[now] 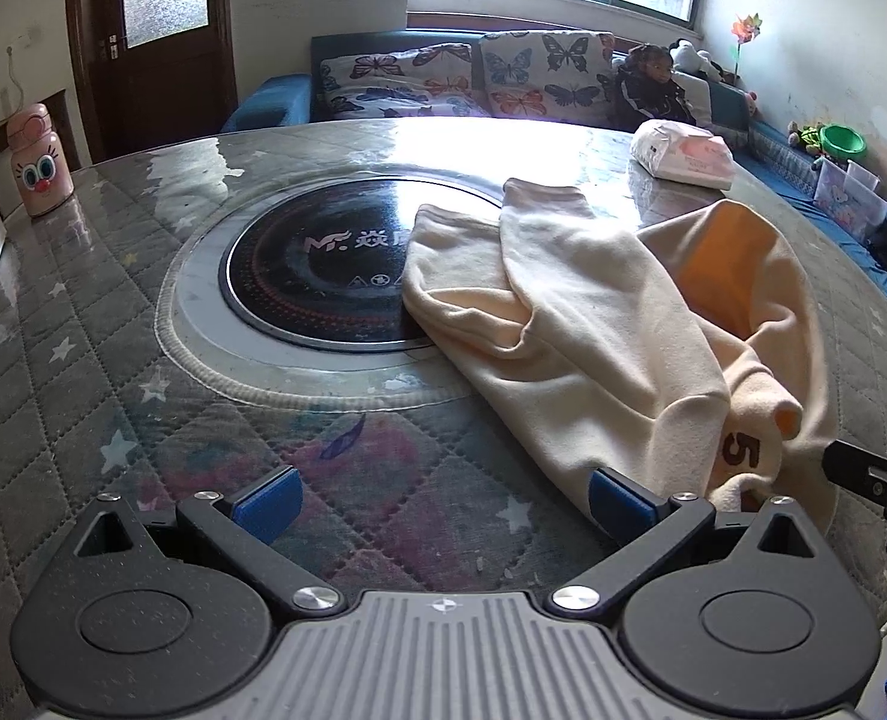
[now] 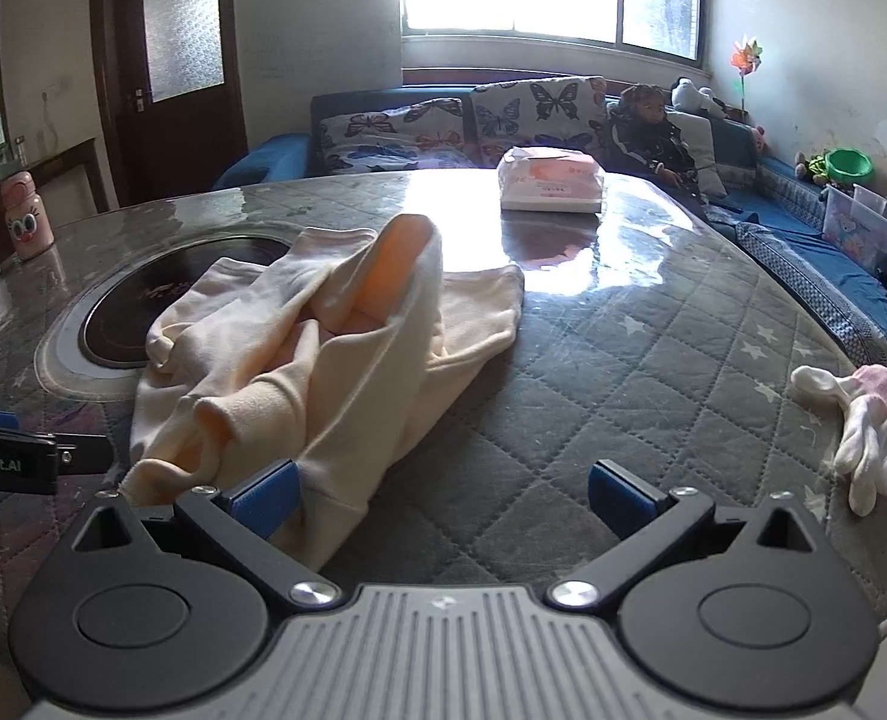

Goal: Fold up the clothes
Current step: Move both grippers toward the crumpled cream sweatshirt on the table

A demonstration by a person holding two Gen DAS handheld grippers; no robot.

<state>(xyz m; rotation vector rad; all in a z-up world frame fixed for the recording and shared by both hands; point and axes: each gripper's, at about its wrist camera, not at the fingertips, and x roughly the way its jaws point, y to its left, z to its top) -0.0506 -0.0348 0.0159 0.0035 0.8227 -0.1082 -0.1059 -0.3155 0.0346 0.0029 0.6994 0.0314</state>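
So cream garment (image 1: 593, 324) lies crumpled on the quilted table (image 1: 113, 360), one end over the round black hob (image 1: 317, 276), orange lining showing; a "5" print is half hidden in folds. My left gripper (image 1: 440, 504) is spread wide, holding nothing, its right pad at the cloth's near edge; contact hard to tell. My right gripper (image 2: 440, 498) is also wide apart, empty, left pad beside the hem. White gloves (image 2: 863, 444) lie right, tissue pack (image 2: 548, 180) behind.

On my counter (image 2: 653, 324) I count one cream garment (image 2: 299, 336), one tissue pack (image 2: 551, 186), one pink bottle (image 1: 38, 159), and two small gloves (image 2: 863, 426).
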